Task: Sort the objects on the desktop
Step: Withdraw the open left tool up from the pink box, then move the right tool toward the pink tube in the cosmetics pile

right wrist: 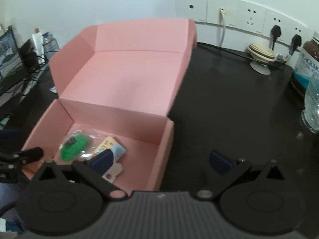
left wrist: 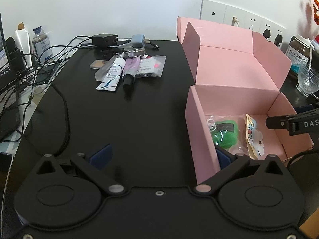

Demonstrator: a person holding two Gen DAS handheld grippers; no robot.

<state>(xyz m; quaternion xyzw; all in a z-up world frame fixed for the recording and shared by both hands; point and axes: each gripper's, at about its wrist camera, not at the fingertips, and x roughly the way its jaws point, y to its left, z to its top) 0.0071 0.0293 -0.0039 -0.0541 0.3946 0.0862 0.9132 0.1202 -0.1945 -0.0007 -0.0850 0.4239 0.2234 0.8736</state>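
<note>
An open pink cardboard box (left wrist: 235,73) stands on the black desk (left wrist: 139,109), lid flipped back; it also shows in the right wrist view (right wrist: 123,83). Inside lie a green bagged item (left wrist: 225,133) (right wrist: 73,146) and a yellow packet (left wrist: 254,137) (right wrist: 111,146). A pile of tubes, sachets and a metal tin (left wrist: 127,67) lies at the desk's far middle. My left gripper (left wrist: 161,157) is open and empty, straddling the box's left wall. My right gripper (right wrist: 161,159) is open and empty, straddling the box's right wall; it shows at the left wrist view's right edge (left wrist: 295,123).
Chargers and tangled cables (left wrist: 49,65) lie at the far left beside bottles (left wrist: 40,41) and a monitor (right wrist: 10,53). A supplement jar (left wrist: 299,53) and a glass cup (left wrist: 308,79) stand at the right. Wall sockets (right wrist: 249,18) line the back wall.
</note>
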